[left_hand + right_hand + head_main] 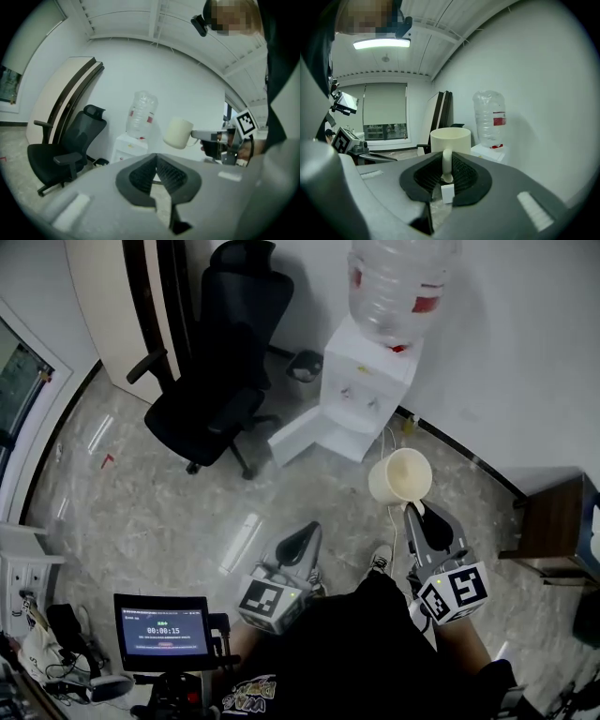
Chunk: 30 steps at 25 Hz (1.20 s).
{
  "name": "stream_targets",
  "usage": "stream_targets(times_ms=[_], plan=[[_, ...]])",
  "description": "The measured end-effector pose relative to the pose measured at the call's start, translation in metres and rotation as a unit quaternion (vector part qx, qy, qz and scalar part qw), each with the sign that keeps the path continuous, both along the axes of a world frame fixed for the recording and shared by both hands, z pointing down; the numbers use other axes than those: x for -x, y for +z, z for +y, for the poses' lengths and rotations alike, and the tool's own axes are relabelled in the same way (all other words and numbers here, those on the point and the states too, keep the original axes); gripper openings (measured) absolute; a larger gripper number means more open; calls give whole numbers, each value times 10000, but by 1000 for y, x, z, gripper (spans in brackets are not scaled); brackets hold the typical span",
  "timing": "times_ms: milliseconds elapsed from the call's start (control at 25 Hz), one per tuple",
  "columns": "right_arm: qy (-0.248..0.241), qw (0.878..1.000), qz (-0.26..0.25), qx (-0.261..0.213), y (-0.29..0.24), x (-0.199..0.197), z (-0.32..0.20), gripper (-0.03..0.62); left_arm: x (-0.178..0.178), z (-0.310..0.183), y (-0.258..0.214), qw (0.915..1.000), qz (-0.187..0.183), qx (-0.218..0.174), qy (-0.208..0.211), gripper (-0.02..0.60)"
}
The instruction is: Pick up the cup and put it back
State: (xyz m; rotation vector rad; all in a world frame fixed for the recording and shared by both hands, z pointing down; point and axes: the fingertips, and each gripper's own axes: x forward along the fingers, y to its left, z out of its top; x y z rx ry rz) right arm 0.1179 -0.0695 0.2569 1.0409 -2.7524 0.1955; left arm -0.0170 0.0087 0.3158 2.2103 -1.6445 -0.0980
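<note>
A cream cup (400, 476) hangs in the air above the floor, upright, open side up. My right gripper (419, 514) is shut on the cup's handle (446, 165), which stands between the ribbed pads (462, 174). In the right gripper view the cup (450, 139) rises just beyond the jaws. From the left gripper view the cup (178, 133) shows to the right, held out by the right gripper (197, 136). My left gripper (302, 542) hovers lower and to the left, jaws shut, with nothing between them (156, 165).
A water dispenser (366, 385) with a big bottle (398, 287) stands against the wall ahead. A black office chair (216, 399) is to the left. A dark wooden stand (553, 526) sits at right. A small screen (161, 620) is mounted at lower left.
</note>
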Motion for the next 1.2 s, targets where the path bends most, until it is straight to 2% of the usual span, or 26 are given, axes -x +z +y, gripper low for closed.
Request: stream_targets(times_ms=[200, 520, 680, 920, 1200], plan=[[-333, 9994, -75, -31, 0, 17, -28, 49, 17, -11, 1, 9990, -78, 0, -450, 5], [-985, 9950, -112, 114, 11, 18, -99, 49, 13, -61, -1, 9926, -267, 56, -1187, 5], [-1518, 9882, -103, 168, 18, 15, -147, 49, -7, -104, -3, 9881, -382, 127, -1486, 5], [-2100, 9774, -199, 143, 27, 11, -212, 49, -43, -163, 6, 9837, -520, 370, -1681, 5], [-2810, 9593, -235, 174, 43, 21, -239, 49, -47, -185, 11, 9706, -663, 619, -2230, 5]])
